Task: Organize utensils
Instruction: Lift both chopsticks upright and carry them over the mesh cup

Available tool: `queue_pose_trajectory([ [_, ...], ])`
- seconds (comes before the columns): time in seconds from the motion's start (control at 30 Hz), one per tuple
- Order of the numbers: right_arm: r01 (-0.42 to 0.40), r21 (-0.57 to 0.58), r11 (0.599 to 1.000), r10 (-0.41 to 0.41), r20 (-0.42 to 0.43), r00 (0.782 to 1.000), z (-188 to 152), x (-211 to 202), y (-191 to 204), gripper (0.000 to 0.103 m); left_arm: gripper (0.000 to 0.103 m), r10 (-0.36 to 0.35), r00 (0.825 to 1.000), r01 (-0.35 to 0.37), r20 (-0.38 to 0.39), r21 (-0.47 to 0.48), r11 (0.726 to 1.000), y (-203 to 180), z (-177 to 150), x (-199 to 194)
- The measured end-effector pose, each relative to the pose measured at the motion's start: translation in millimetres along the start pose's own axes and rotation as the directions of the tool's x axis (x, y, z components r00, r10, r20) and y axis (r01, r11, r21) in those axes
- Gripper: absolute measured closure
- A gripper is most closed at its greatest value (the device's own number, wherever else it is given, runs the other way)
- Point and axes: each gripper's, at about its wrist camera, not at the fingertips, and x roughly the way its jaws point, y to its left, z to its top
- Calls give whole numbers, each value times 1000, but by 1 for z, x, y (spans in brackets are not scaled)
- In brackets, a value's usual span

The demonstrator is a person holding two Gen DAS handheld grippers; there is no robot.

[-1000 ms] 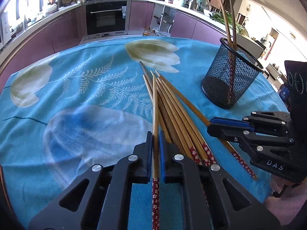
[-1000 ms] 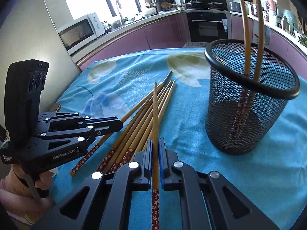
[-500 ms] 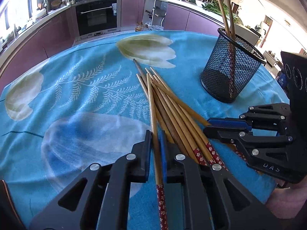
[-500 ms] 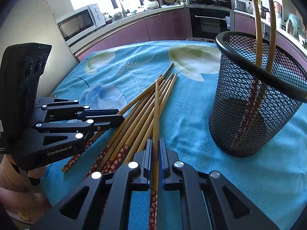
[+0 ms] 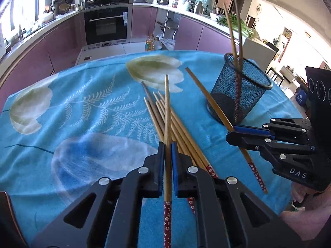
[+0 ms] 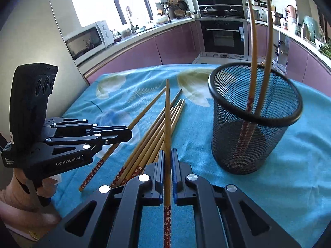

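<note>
Each gripper, left gripper [image 5: 168, 144] and right gripper [image 6: 168, 152], is clamped on one chopstick [image 5: 167, 111]; judged best: tip each upright over the mesh holder [image 6: 255, 122] at right before releasing, clear of the two inside.

Right gripper body [image 5: 298, 169]: white capitals "DAS" on its black side, read in the left wrist view; the lettering runs out of sight at the lower edge, so it may be part of a longer word.
Left gripper body [image 6: 68, 159]: white lettering "GenRobot.AI" on its black side, read in the right wrist view.
Left gripper rear corner, small label [image 6: 9, 159]: three short lines of white print, seemingly "Data Acquisition System", too small to confirm.
Other markings: none legible in the kitchen behind.
</note>
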Motion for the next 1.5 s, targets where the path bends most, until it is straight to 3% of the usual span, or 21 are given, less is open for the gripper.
queue_pose_trajectory([
  [0.5,-9,30,1000,5,129,992,5,-51,-11,97,95,-99,987,94,126,50,994,-23,16,-65],
  [0.9,3,44,999,-13,225,974,18,-85,-26,97,95,-192,954,187,230,41,981,-30,32,-99],
  [1.5,64,30,998,-70,344,936,52,-108,-40,97,95,-233,903,239,360,30,971,-64,98,-80],
])
